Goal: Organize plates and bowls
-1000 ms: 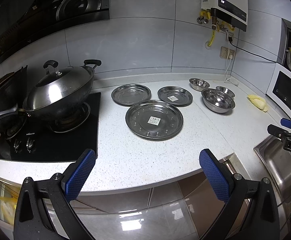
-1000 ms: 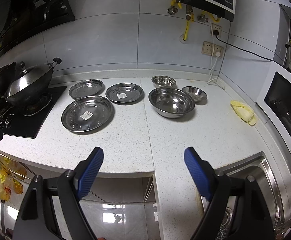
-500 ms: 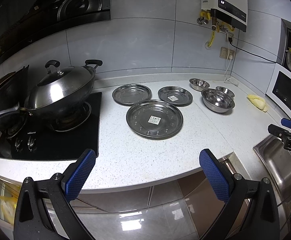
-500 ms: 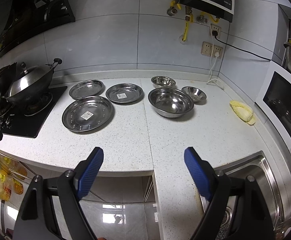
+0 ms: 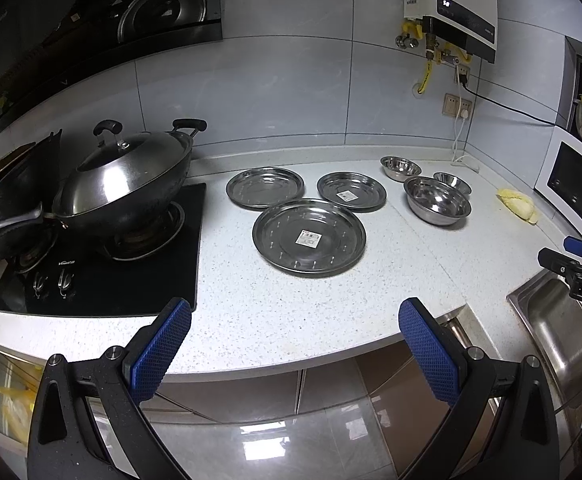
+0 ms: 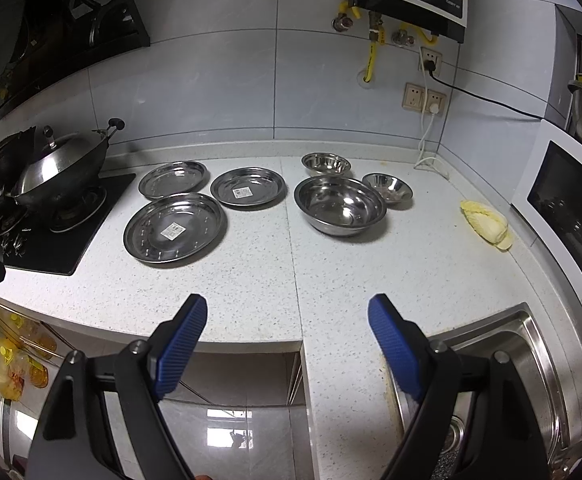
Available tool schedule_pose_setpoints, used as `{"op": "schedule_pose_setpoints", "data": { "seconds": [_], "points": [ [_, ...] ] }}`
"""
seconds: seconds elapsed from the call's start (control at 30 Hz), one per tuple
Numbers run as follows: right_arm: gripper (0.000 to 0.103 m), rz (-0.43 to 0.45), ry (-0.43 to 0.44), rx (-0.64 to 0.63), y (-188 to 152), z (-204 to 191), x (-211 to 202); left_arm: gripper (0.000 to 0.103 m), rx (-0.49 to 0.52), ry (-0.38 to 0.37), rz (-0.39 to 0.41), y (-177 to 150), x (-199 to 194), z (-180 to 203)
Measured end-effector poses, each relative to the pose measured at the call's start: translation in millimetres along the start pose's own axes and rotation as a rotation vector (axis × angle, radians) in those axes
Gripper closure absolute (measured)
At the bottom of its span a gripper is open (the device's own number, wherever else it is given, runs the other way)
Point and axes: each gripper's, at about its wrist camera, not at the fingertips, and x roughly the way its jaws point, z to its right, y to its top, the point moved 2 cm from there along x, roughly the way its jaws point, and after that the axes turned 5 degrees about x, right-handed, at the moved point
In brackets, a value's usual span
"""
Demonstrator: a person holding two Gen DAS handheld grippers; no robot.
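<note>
Three steel plates lie on the white counter: a large plate in front, a left rear plate and a stickered rear plate. To their right stand a large steel bowl and two small bowls. My left gripper is open and empty at the counter's front edge. My right gripper is open and empty, in front of the large bowl.
A lidded wok sits on the black hob at left. A yellow cabbage piece lies near the microwave. A steel sink is at the right front. The counter ends just ahead of both grippers.
Both grippers have drifted slightly; the plates and bowls sit a touch lower in the views. Nothing on the counter has moved.
</note>
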Motion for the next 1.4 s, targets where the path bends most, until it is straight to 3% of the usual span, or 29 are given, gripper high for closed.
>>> {"op": "schedule_pose_setpoints", "data": {
  "seconds": [0.37,0.57,0.77,0.9,1.1,1.3,1.4],
  "points": [
    [0.02,-0.008,0.026,-0.007,7.6,9.7,8.6,0.001,-0.009,-0.002,-0.019,6.5,6.3,11.8],
    [0.02,0.027,0.092,-0.069,46.8,-11.9,21.9,0.001,-0.049,-0.008,-0.029,40.9,19.8,14.5],
    [0.02,0.039,0.167,-0.108,85.6,-47.9,63.9,0.001,-0.114,0.022,-0.06,76.8,65.6,1.3],
    [0.02,-0.031,0.2,-0.088,97.4,-65.9,115.1,0.001,-0.152,0.017,-0.135,87.4,119.3,-15.9],
    [0.02,-0.206,0.224,-0.065,92.3,-101.1,214.2,0.001,-0.207,-0.013,-0.263,84.4,207.3,-49.4],
    [0.02,-0.342,0.183,-0.02,78.2,-115.5,289.4,0.001,-0.192,-0.008,-0.392,67.7,286.6,-78.5],
    [0.02,-0.383,0.151,-0.012,72.2,-121.9,311.6,0.001,-0.204,-0.042,-0.44,56.2,312.6,-89.1]
  ]
}}
